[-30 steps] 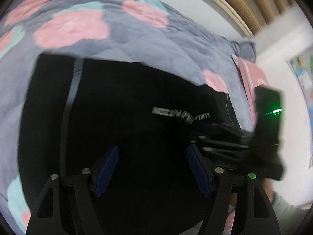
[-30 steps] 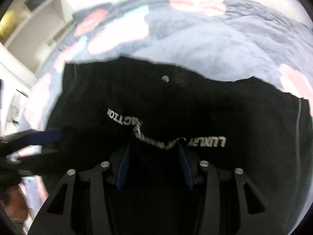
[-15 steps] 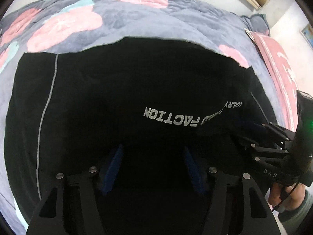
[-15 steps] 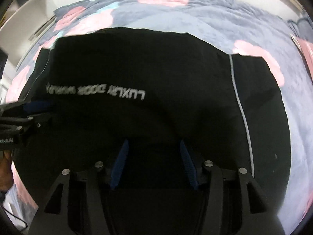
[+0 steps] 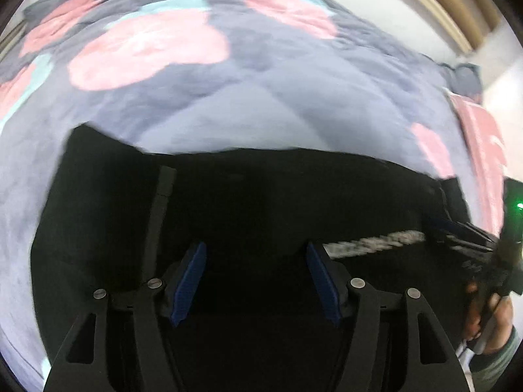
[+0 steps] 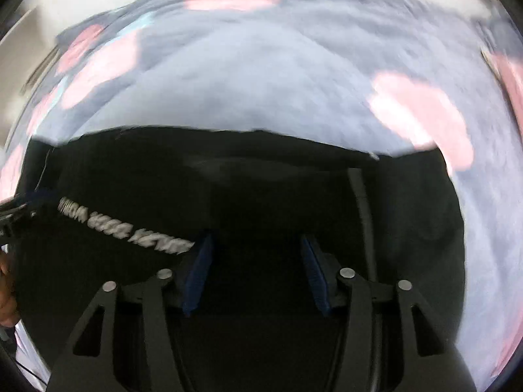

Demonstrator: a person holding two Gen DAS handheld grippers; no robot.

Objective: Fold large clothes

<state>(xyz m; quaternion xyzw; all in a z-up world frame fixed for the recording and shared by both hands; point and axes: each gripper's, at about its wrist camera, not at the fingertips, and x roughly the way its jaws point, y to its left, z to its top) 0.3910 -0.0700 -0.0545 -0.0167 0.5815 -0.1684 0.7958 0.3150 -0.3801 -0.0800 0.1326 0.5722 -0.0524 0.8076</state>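
A large black garment [image 5: 261, 196] lies spread on a grey quilt with pink flowers [image 5: 261, 98]. It carries white lettering [image 5: 376, 243] and a thin grey stripe [image 5: 157, 215]. My left gripper [image 5: 255, 248] points down over the cloth. Its jaws are opening, with only dark fabric below them and the blue pads [image 5: 191, 277] bare. My right gripper [image 6: 256, 238] hovers over the same garment [image 6: 261, 189], with its jaws apart and its pads free. The lettering [image 6: 124, 228] ends at its left finger. Each gripper shows at the edge of the other's view: the right gripper [image 5: 457, 232] and the left gripper [image 6: 16, 205].
The quilt [image 6: 261, 81] stretches far beyond the garment's straight far edge. A pink cloth [image 5: 483, 137] lies at the bed's right end. A person's hand [image 5: 490, 320] holds the right gripper. A white wall with wooden trim [image 5: 441, 0] stands behind the bed.
More quilt shows beyond the garment's far edge in both views than half a second ago. The lettering has slid from ahead of the fingers down to fingertip level. The left jaws are narrower than a second ago.
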